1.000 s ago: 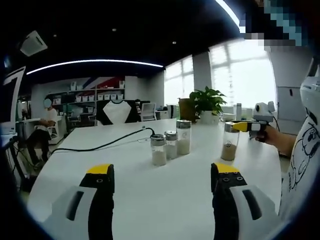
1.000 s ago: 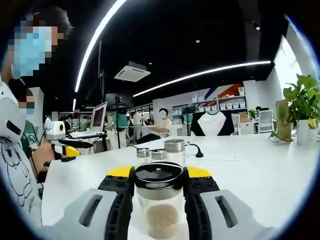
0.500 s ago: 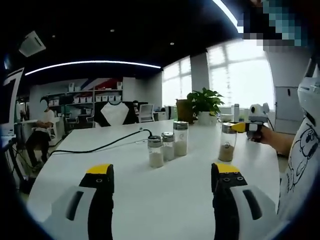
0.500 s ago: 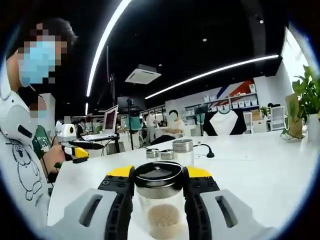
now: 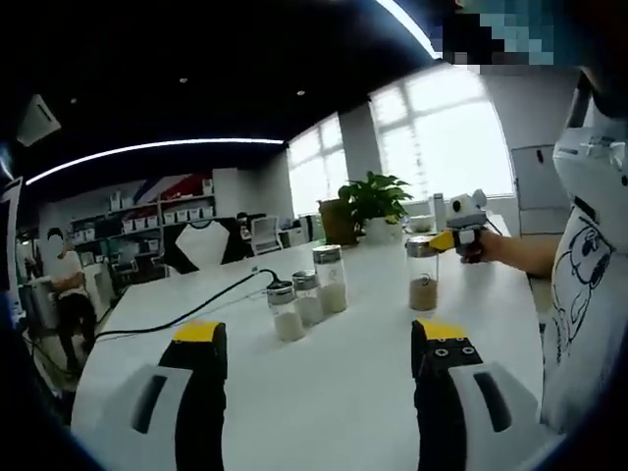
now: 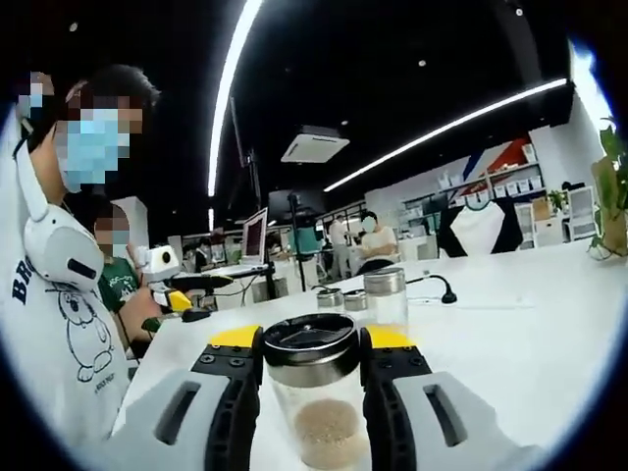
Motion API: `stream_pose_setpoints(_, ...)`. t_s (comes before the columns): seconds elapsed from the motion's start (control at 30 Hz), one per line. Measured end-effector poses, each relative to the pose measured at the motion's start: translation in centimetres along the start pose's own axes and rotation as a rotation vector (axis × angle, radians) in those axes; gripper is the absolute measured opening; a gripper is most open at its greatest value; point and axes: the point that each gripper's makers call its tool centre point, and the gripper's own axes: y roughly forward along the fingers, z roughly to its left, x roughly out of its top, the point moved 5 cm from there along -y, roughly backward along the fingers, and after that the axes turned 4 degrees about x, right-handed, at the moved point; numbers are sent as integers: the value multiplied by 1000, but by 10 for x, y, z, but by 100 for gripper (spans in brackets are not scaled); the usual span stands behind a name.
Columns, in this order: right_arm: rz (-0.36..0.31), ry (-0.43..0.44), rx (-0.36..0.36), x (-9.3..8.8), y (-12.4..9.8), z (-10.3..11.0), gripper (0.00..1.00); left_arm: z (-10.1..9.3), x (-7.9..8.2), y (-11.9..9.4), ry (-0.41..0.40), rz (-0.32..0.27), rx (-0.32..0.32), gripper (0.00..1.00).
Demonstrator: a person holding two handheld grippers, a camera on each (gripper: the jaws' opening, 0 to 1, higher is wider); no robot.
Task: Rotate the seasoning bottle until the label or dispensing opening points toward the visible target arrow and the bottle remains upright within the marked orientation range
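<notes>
We're in an open-plan office: a long white meeting table (image 5: 324, 383), a dark ceiling with curved white strip lights (image 5: 147, 149), far shelves of white storage boxes (image 5: 186, 211), big bright windows (image 5: 442, 137), a potted green plant (image 5: 371, 201), and seated people at desks with an open laptop (image 6: 253, 235).

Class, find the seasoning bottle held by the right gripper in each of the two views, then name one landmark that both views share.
Left gripper view: the held seasoning bottle stands upright on the white table, right of centre, with the right gripper at its cap.
Right gripper view: the same bottle is bottom centre, clamped between the jaws.
Shared landmark: the cluster of three bottles on the table.
</notes>
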Motion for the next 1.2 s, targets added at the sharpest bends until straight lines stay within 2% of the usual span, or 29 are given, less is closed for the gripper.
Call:
stream_pose_setpoints(0.27, -3, -1, 67, -1, 2, 1, 38, -6, 1, 2, 21, -6, -48, 81)
stream_pose_setpoints(0.4, 7, -3, 67, 0, 3, 2, 39, -6, 2, 3, 14, -12, -56, 81)
stream_pose_setpoints(0.43, 25, 5, 46, 0, 3, 1, 42, -6, 2, 3, 14, -14, -56, 81)
stream_pose_setpoints(0.47, 10, -26, -6, 6, 3, -3, 49, -6, 3, 3, 13, -13, -55, 81)
stream_pose_setpoints(0.5, -10, -18, -12, 9, 3, -3, 61, -5, 3, 3, 12, -12, -55, 81)
stream_pose_setpoints(0.53, -100, 43, -18, 22, 3, 0, 69, -5, 3, 3, 10, -11, -55, 81)
stream_pose_setpoints(0.57, -134, 65, -16, 27, 3, 3, 71, -5, 3, 3, 10, -10, -54, 81)
stream_pose_setpoints(0.6, -142, 66, -23, 30, 2, 4, 68, -5, 2, 2, 10, -10, -53, 80)
stream_pose_setpoints(0.7, -94, 39, -76, 26, 3, 9, 53, -4, 0, 1, 4, -3, -43, 80)
stream_pose_setpoints(0.73, -81, 28, -93, 25, 3, 10, 51, -4, -2, 0, -3, 4, -39, 80)
stream_pose_setpoints(0.8, -68, 44, -144, 22, 6, 13, 51, -4, -3, 1, -11, 8, -34, 80)
stream_pose_setpoints(0.9, -28, -70, -248, 20, 8, 13, 53, -3, -2, 1, -21, -2, -30, 80)
stream_pose_setpoints(1.07, 43, -82, -365, 10, 12, 8, 54, -1, 0, 3, -34, -7, -31, 80)
stream_pose_setpoints(1.13, 26, -79, -380, 9, 13, 6, 55, 1, -2, 3, -40, 6, -23, 80)
stream_pose_setpoints(1.2, -20, -28, -370, 10, 14, 7, 54, 1, -4, 3, -35, 11, -17, 80)
